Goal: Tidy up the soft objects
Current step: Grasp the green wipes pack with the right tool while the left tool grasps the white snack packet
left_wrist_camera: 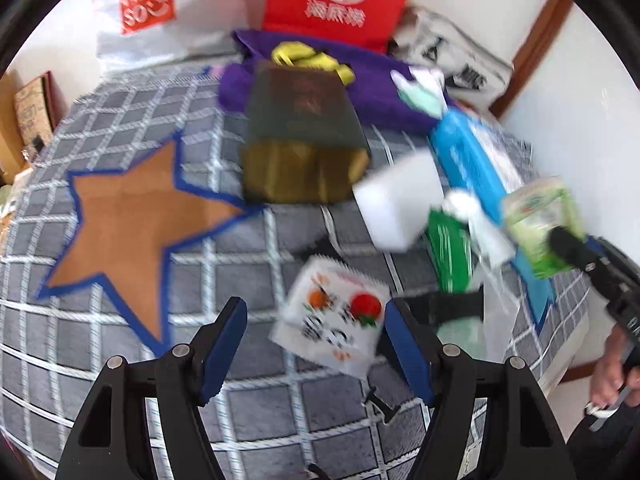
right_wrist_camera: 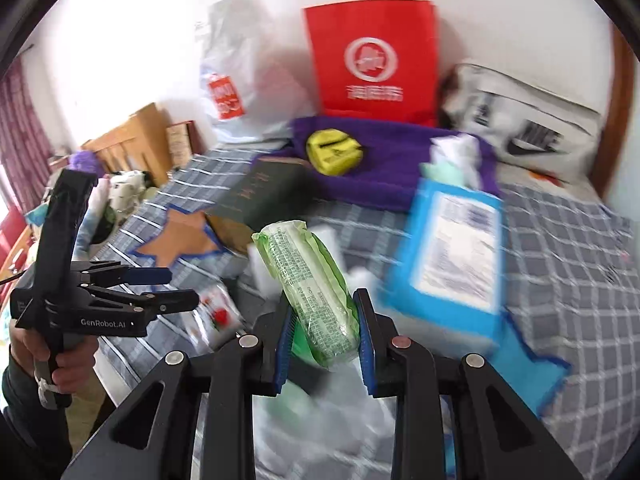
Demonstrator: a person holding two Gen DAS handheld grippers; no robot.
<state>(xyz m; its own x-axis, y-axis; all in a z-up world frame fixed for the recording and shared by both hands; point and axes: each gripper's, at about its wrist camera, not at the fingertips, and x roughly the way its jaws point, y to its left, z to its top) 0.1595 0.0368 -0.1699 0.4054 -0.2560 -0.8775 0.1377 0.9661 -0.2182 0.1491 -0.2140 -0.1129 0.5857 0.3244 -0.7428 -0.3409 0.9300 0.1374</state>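
Observation:
My right gripper (right_wrist_camera: 325, 332) is shut on a green tissue pack (right_wrist_camera: 310, 280) and holds it above the bed; the same pack (left_wrist_camera: 540, 224) shows at the right of the left wrist view. My left gripper (left_wrist_camera: 316, 344) is open above a small white pack with red and orange fruit print (left_wrist_camera: 332, 324), which lies between its fingers without pad contact. The left gripper (right_wrist_camera: 176, 288) also appears at the left of the right wrist view, over that pack (right_wrist_camera: 216, 312). A blue wet-wipe pack (right_wrist_camera: 452, 252) and a white block (left_wrist_camera: 400, 204) lie nearby.
The grey checked bedspread (left_wrist_camera: 100, 360) has an orange star patch (left_wrist_camera: 132, 220). A dark box (left_wrist_camera: 304, 136), a purple towel (right_wrist_camera: 380, 168) with a yellow item (right_wrist_camera: 334, 152), a red bag (right_wrist_camera: 372, 60), a white Miniso bag (left_wrist_camera: 148, 0) and a printed bag (right_wrist_camera: 532, 120) crowd the far side.

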